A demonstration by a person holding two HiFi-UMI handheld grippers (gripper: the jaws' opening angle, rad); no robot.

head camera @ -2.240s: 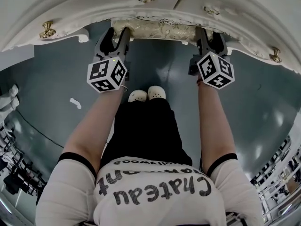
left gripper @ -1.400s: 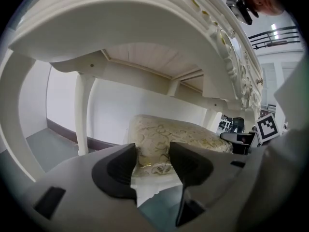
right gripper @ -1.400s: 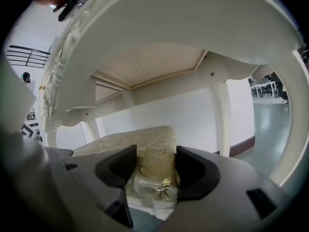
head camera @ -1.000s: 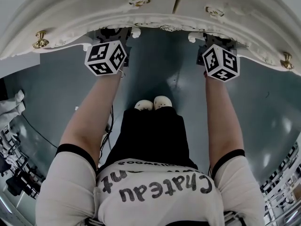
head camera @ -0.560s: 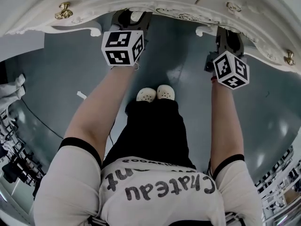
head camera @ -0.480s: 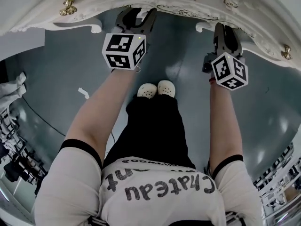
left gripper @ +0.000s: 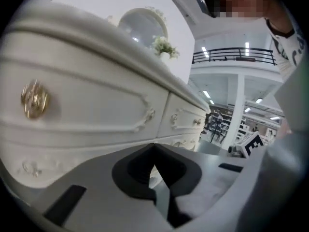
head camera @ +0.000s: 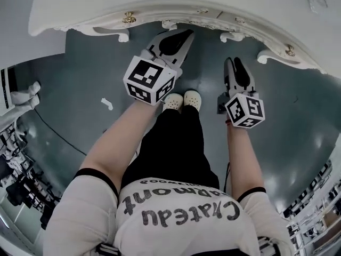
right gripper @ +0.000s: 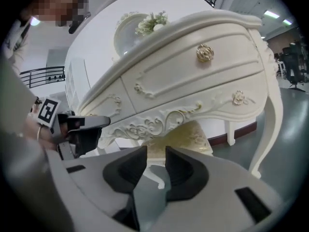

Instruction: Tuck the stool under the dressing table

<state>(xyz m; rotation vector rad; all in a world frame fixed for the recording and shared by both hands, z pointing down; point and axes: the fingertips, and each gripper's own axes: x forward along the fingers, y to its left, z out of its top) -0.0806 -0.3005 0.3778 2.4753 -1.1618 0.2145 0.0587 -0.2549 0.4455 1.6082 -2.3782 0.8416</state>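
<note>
The white carved dressing table [head camera: 106, 4] fills the top of the head view. The stool is hidden there; in the right gripper view its cream and gold seat [right gripper: 189, 135] sits under the table [right gripper: 193, 76], between the legs. My left gripper [head camera: 187, 34] hangs in the air in front of the table's edge. Its jaws have just closed and its tips [left gripper: 154, 147] meet on nothing. My right gripper [head camera: 233, 63] is beside it, to the right. Its jaws have just narrowed and a small gap remains between the tips [right gripper: 155, 151], with nothing in it.
The person's white shoes [head camera: 182, 100] stand on the grey floor [head camera: 80, 89] just short of the table. Brass drawer knobs [head camera: 128, 18] stick out of the table front. A white scrap [head camera: 106, 103] lies on the floor at left. A mirror and flowers [right gripper: 150, 23] stand on the table.
Both grippers have pulled back from under the table's edge and risen. The left jaws went from open to shut. The stool seat, seen at the table front earlier, is out of the head view.
</note>
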